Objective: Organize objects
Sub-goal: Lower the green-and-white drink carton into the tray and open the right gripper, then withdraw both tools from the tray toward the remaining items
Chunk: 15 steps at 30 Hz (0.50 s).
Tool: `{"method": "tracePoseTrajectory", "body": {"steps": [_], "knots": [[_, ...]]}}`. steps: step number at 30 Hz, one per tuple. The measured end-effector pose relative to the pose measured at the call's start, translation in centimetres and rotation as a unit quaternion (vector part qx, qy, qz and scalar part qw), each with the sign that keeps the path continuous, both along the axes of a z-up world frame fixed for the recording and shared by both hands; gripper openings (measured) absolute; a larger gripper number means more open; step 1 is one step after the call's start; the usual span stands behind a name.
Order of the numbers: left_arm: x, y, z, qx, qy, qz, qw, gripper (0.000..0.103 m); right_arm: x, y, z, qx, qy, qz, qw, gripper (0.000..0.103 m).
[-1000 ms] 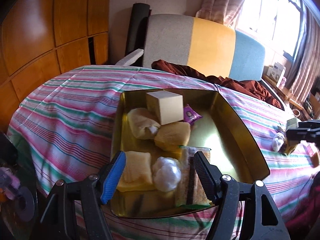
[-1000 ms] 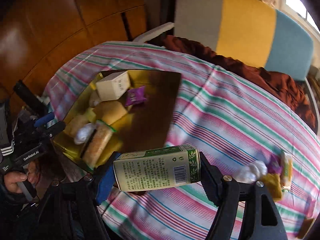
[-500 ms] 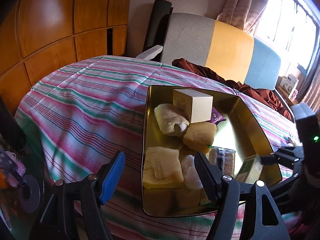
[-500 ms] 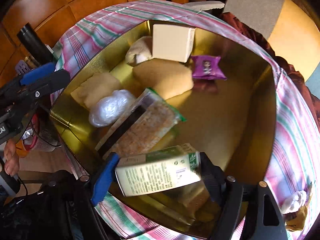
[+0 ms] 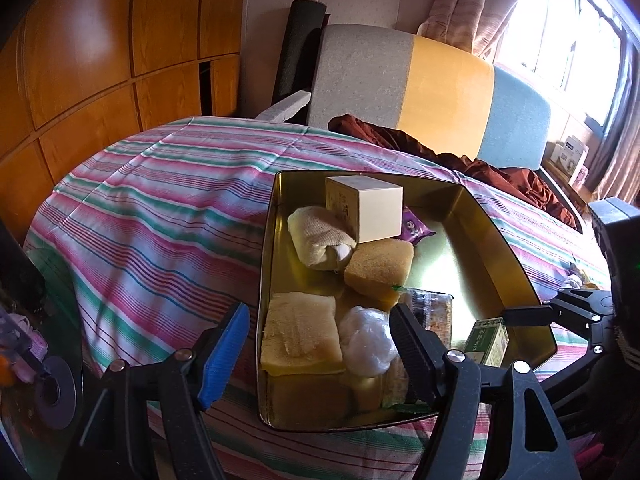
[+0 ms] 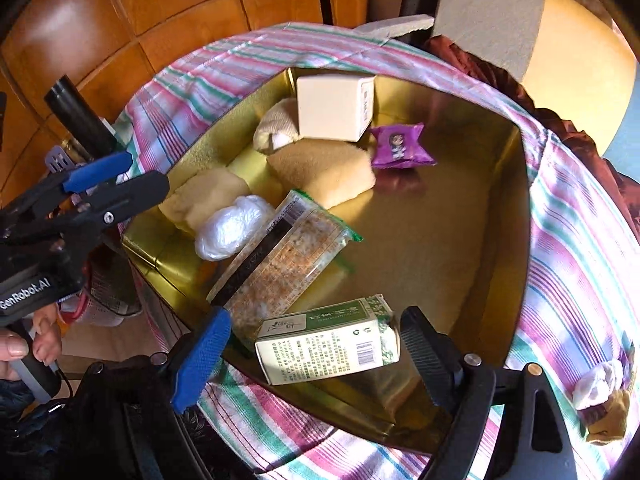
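Note:
A gold metal tray (image 6: pixel 520 200) on the striped cloth holds a cream box (image 6: pixel 334 108), a purple candy (image 6: pixel 400 146), yellow sponges, a white plastic ball (image 6: pixel 232 232) and a cracker packet (image 6: pixel 280 264). A green-and-white carton (image 6: pixel 328 344) lies on its side at the tray's near edge. My right gripper (image 6: pixel 312 356) straddles it with its jaws opening, and a gap shows at the blue pad. In the left wrist view the carton (image 5: pixel 486 340) sits below the right gripper (image 5: pixel 560 312). My left gripper (image 5: pixel 320 356) hovers open over the tray's (image 5: pixel 500 240) near left corner, holding nothing.
A white wad and small wrapped items (image 6: pixel 600 384) lie on the cloth to the right of the tray. A brown cloth (image 5: pixel 460 156) and a grey, yellow and blue chair (image 5: pixel 440 80) stand behind the table. A person's hand (image 6: pixel 16 352) grips the left handle.
My right gripper came down over the tray with the carton, and its jaws widened until the carton lay in the tray. The left gripper shifted a little to the left.

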<state>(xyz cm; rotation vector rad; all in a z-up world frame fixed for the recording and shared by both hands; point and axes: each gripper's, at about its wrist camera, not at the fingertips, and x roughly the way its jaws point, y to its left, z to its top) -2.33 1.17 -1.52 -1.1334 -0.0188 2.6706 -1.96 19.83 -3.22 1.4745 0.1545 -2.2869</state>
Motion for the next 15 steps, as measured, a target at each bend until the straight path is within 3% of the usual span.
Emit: {"method": "tracePoseTrajectory", "body": {"steps": [8,15], "knots": [[0.5,1.3,0.7,-0.011,0.009,-0.017,0.9998,0.074,0.3,3.1,1.9,-0.016,0.028,-0.045,0.998,0.088],[0.8,2.8,1.3,-0.020,0.016,-0.036,0.9990,0.074,1.2,8.6,3.1,-0.011,0.043,-0.112,0.993,0.088]]}}
